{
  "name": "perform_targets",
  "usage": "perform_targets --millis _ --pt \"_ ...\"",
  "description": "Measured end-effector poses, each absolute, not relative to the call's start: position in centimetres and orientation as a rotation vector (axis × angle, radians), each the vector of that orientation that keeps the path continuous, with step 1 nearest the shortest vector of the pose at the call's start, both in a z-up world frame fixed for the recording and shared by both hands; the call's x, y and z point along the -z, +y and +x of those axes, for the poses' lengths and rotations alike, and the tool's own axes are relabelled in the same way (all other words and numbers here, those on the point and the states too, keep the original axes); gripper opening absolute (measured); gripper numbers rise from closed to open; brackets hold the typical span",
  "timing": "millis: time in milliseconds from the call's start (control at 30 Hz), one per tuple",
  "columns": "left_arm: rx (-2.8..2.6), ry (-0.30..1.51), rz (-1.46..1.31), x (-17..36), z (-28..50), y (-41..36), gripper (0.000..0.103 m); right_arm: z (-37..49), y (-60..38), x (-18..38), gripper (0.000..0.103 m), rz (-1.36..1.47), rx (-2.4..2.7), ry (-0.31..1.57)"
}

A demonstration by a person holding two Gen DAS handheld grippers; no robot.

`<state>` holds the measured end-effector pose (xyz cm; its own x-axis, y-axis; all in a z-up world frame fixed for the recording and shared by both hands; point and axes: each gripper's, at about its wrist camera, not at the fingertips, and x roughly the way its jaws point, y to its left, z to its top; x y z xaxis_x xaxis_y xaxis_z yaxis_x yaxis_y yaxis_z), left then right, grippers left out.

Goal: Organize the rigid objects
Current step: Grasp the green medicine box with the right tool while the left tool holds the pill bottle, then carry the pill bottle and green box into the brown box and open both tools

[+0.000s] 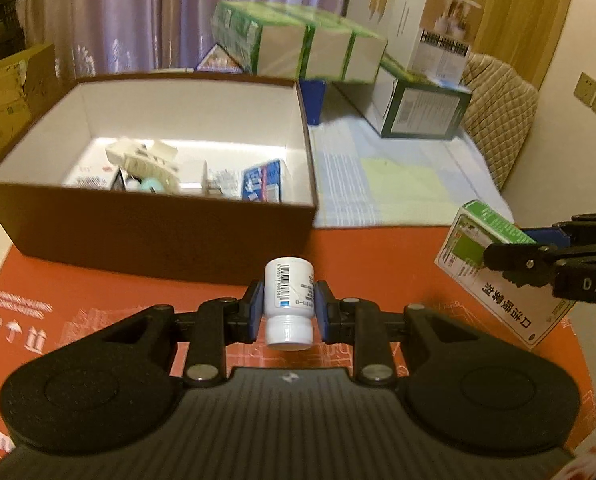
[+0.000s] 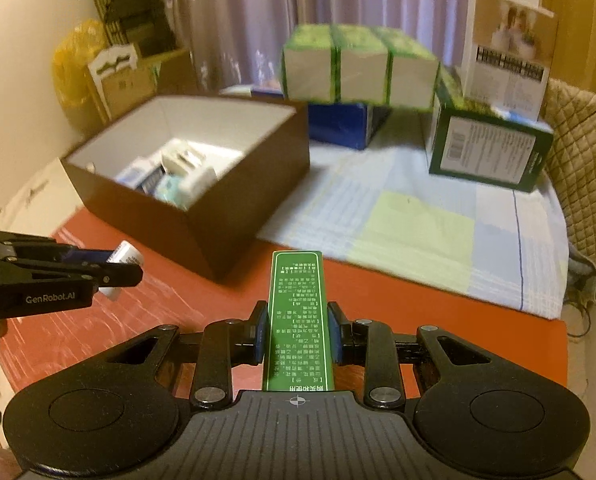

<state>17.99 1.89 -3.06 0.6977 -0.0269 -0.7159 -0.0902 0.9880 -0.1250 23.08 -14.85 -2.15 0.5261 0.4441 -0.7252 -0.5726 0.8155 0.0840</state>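
My left gripper (image 1: 289, 309) is shut on a small white pill bottle (image 1: 289, 300) with a barcode label, held above the orange surface, cap toward the camera. The right gripper (image 2: 296, 330) is shut on a flat green-and-white medicine box (image 2: 296, 320), also lifted. Each shows in the other's view: the box (image 1: 493, 268) at the right, the bottle (image 2: 124, 258) at the left. An open brown box (image 1: 146, 224) with white lining lies ahead; it holds several small packages (image 1: 170, 176). In the right wrist view the brown box (image 2: 202, 224) is ahead on the left.
Stacked green-and-white cartons (image 1: 298, 46) and a blue box (image 2: 341, 124) stand behind the brown box. A dark green carton (image 2: 485, 152) with a tall white box (image 2: 505, 52) on it sits back right. A checked cloth (image 2: 417, 232) covers the far surface; a quilted chair (image 1: 501, 116) is at right.
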Motion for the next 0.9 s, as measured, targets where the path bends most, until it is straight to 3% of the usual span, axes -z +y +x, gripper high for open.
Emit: perform_targets --millis 367,900 --pt "-0.028 0.723 -0.153 -0.9 17.8 9.5 0.023 21.8 -8.1 -3.4 0.027 -0.079 -0.658 0.687" --pt "-0.079 0.713 -0.066 -2.4 24.8 22.3 0.023 27.8 3.7 -2.6 0.027 -0.05 -0.625 0.67"
